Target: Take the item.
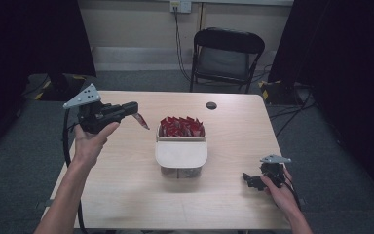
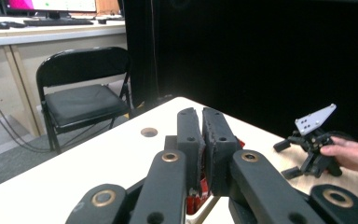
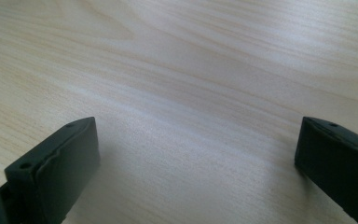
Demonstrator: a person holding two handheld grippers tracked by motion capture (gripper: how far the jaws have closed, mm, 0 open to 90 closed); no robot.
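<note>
High view above table facing forward, left gripper view level across it, right gripper view seemingly close overhead.

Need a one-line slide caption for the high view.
Left gripper holds a red packet raised beside the packet-filled box; right gripper rests open near the table edge.
</note>
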